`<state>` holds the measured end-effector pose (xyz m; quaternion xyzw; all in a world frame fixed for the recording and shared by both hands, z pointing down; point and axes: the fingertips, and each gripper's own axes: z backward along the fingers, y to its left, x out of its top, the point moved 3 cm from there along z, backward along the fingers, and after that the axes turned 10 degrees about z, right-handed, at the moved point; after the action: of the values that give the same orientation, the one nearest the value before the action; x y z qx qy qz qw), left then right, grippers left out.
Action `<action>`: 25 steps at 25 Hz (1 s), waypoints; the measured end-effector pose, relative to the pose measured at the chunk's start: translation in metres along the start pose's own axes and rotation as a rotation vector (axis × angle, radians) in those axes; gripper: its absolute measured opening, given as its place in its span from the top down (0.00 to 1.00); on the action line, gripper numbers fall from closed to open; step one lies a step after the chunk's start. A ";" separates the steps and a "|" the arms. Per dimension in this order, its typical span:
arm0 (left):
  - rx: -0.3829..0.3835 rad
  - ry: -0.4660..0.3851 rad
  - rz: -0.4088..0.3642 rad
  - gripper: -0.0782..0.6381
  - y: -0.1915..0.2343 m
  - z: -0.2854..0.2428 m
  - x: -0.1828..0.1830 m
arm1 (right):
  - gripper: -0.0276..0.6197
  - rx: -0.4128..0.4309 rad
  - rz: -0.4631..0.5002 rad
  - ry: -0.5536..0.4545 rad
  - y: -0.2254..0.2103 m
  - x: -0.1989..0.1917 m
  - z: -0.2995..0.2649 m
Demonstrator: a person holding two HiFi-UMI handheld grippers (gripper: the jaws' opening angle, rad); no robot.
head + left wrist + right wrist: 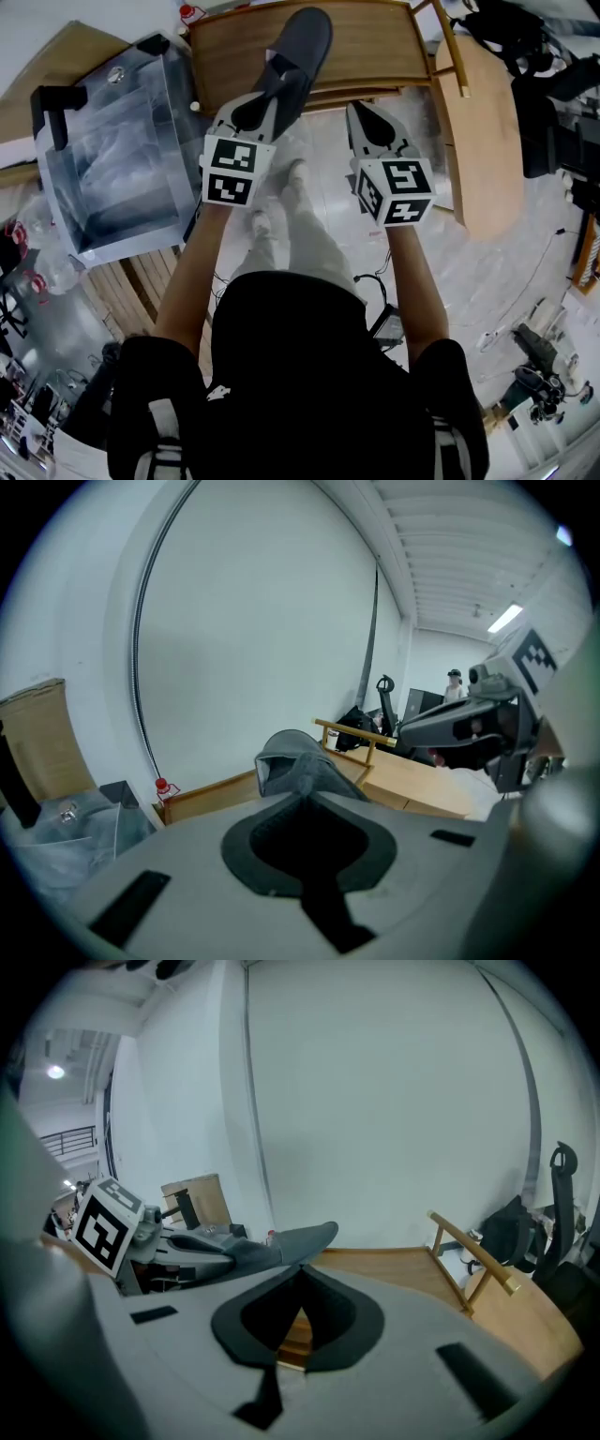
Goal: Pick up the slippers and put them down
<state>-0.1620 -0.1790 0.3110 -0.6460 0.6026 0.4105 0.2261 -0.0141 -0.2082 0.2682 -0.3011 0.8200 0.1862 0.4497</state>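
One dark grey slipper (298, 52) hangs in the air over the wooden bench (375, 42), with my left gripper (274, 92) shut on its heel end. In the left gripper view the slipper (298, 761) sticks out beyond the closed jaws, toe end away from me. My right gripper (362, 111) is level with it to the right, jaws together and nothing between them. The right gripper view shows the slipper (292, 1239) held by the left gripper (202, 1246) at its left. I see no second slipper.
A clear plastic bin (112, 159) stands left of the bench. A rounded wooden tabletop (487, 141) with a wooden rail (450, 47) lies to the right. Black bags (539, 84) sit at the far right. The person's legs and shoes (281, 202) are below the grippers.
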 end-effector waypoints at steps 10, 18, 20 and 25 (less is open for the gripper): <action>-0.027 -0.087 -0.023 0.87 -0.020 0.079 0.002 | 0.96 -0.051 0.014 -0.058 0.043 0.014 0.061; -0.059 -0.141 -0.045 0.87 -0.041 0.141 0.000 | 0.96 -0.103 0.032 -0.116 0.076 0.022 0.113; -0.063 -0.154 -0.052 0.87 -0.044 0.155 -0.001 | 0.96 -0.116 0.035 -0.127 0.083 0.023 0.124; -0.079 -0.183 -0.075 0.87 -0.058 0.185 -0.005 | 0.96 -0.147 0.040 -0.147 0.100 0.021 0.153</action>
<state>-0.1536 -0.0207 0.1999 -0.6365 0.5380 0.4825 0.2695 0.0071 -0.0518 0.1730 -0.3024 0.7749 0.2762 0.4815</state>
